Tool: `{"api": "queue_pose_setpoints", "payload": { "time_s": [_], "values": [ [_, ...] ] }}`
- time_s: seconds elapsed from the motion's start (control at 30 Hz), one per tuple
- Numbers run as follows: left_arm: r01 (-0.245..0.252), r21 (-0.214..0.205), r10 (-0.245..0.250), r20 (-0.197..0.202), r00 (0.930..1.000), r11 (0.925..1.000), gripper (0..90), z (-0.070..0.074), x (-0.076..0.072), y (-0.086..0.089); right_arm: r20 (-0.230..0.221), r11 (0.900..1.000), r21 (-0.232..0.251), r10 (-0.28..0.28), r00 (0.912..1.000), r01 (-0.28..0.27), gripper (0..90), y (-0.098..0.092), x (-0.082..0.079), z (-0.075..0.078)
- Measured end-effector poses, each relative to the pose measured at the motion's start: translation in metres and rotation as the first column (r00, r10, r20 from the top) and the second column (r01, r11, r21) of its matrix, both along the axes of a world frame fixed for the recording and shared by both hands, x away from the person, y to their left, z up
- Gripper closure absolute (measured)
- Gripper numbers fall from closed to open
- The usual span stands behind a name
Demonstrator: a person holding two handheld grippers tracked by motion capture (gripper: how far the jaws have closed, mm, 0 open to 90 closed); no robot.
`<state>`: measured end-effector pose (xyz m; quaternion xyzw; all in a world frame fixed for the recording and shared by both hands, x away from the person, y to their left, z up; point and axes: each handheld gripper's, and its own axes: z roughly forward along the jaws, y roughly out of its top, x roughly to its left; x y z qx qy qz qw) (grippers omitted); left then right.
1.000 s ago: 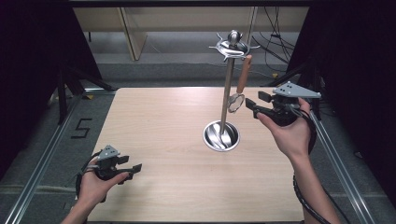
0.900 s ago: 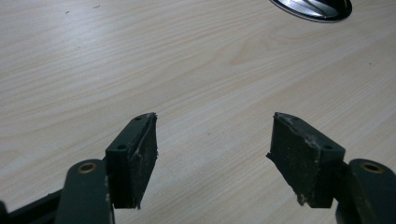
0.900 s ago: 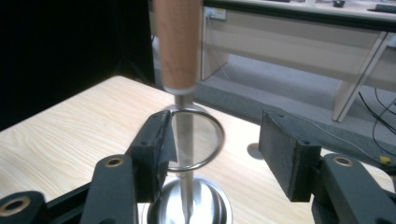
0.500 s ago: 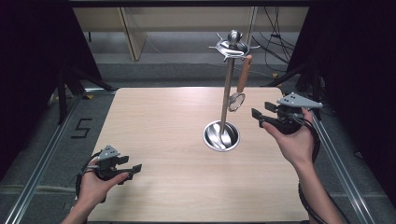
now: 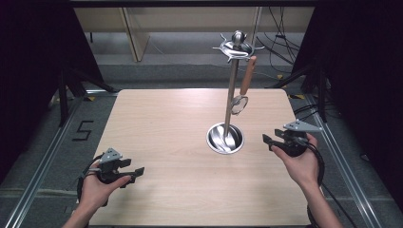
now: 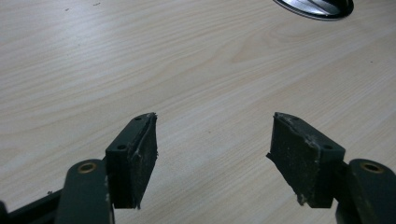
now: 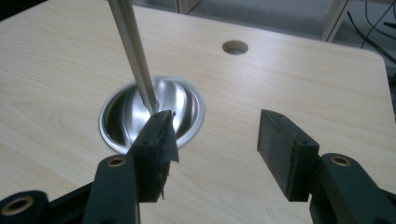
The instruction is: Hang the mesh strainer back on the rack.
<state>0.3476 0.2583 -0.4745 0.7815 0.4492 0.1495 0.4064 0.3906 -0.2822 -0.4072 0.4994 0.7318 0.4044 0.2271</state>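
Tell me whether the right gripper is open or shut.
Open. In the right gripper view, the right gripper shows its two black jaws spread wide with bare table between them, holding nothing, near the stand's round base.

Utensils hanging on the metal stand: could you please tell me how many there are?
1. A small strainer with a brown handle hangs from a hook at the top of the stand, on its right side in the high view. The other hooks look bare.
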Motion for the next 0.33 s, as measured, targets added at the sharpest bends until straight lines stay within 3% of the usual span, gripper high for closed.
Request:
{"api": "queue_pose_setpoints", "payload": {
  "time_s": [0.2,0.23,0.27,0.3,0.33],
  "values": [
    [0.022,0.022,-0.022,0.000,0.9998,0.9995,31.0,0.000,0.001,0.001,-0.033,0.9998,0.010,-0.017,0.9993,0.017,46.4,-0.007,-0.007,-0.018],
    [-0.004,-0.017,0.004,0.006,1.0000,0.9998,31.0,-0.001,0.001,-0.003,-0.017,0.9999,-0.015,0.001,0.9999,-0.002,46.5,-0.010,-0.005,-0.020],
    [-0.004,-0.023,0.004,0.006,1.0000,0.9997,31.0,-0.002,0.001,-0.003,-0.035,0.9996,0.011,-0.024,0.9991,0.025,46.5,-0.008,-0.007,-0.021],
    [-0.004,-0.023,0.004,0.006,1.0000,0.9997,31.0,-0.002,0.001,-0.003,0.004,0.9992,-0.037,-0.013,0.9999,0.013,46.6,-0.012,-0.006,-0.021],
    [-0.003,-0.012,0.003,-0.001,1.0000,0.9999,31.0,-0.001,0.001,-0.003,-0.005,0.9997,-0.025,-0.004,1.0000,0.004,46.7,-0.012,-0.005,-0.021]
  ]
}}
